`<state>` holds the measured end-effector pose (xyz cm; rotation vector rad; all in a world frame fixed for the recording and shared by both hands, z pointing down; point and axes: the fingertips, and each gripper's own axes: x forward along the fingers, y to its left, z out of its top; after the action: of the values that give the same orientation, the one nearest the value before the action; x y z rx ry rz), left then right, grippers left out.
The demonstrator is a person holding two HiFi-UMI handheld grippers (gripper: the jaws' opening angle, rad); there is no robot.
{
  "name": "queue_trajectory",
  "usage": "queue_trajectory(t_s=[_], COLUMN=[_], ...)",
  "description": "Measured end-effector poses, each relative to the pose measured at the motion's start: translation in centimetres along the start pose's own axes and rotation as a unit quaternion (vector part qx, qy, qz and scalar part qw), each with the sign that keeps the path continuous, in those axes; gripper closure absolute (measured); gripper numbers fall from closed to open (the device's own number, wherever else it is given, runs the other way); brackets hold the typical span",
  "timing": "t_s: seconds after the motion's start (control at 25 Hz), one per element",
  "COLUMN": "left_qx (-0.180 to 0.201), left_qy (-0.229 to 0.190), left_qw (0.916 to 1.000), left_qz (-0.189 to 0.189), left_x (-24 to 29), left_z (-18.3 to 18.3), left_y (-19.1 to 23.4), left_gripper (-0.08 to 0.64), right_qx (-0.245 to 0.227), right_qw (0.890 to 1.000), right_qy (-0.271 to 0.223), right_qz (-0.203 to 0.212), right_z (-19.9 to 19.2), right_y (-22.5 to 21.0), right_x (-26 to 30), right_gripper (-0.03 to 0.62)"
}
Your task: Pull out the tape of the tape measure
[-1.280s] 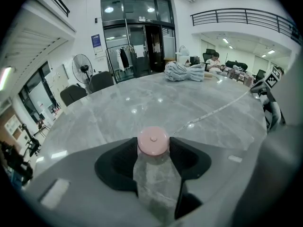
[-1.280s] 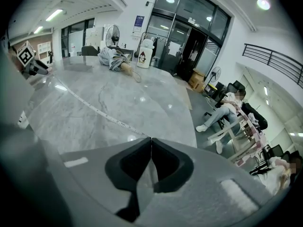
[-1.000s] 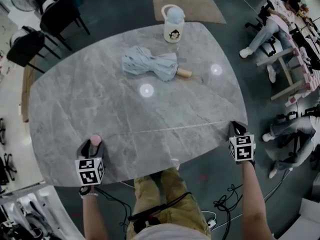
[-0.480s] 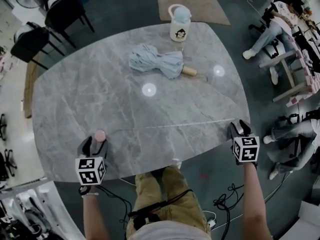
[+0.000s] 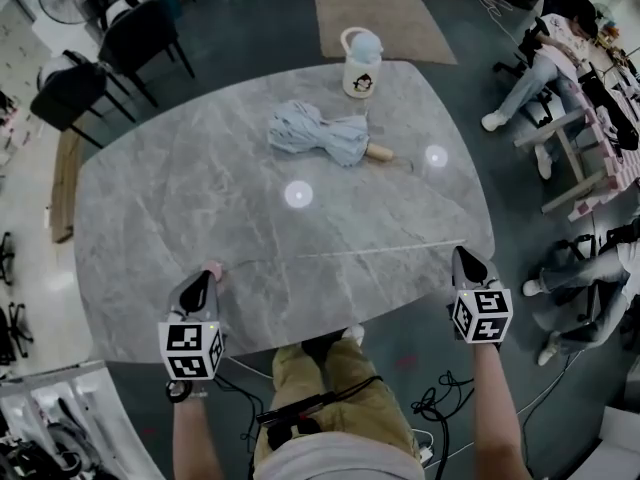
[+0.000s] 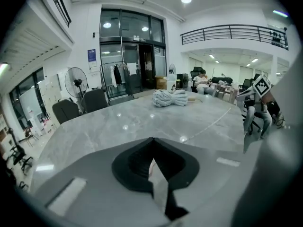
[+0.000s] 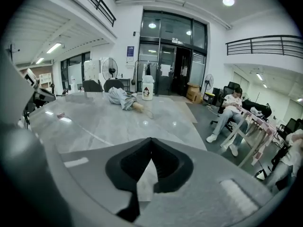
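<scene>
Lifted since earlier, our left gripper (image 5: 198, 286) and right gripper (image 5: 466, 266) have just closed empty fingers; the tape (image 5: 340, 255) lies extended across the bench (image 5: 200, 188), pink case (image 5: 213, 267) beside the left: we judge pulling complete.

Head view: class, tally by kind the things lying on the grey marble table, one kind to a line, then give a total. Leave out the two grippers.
Folded light-blue fabric umbrella, wooden handle: 1
White lidded jug with a cartoon picture: 1
Pink tape measure, its thin tape drawn out across the near edge: 1
Total: 3
</scene>
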<state>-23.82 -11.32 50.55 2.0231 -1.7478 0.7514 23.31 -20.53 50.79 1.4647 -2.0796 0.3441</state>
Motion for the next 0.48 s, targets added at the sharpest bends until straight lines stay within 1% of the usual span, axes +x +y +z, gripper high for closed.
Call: queue_trajectory(t_s=[0.28, 0.48], left_qx=[0.019, 0.023], left_qy=[-0.038, -0.066], left_qw=[0.9983, 0.9948], left_qz=[-0.040, -0.074], left_x=[-2.1, -3.7], left_z=[3.9, 6.7], left_y=[-3.0, -5.0], left_gripper=[0.545, 0.545], right_qx=[0.001, 0.002], right_qw=[0.999, 0.997], right_qy=[-0.040, -0.069], right_qz=[0.014, 0.022], right_z=[3.0, 4.8], right_y=[3.3, 5.5], right_x=[-3.4, -6.3], right_gripper=[0.591, 0.591])
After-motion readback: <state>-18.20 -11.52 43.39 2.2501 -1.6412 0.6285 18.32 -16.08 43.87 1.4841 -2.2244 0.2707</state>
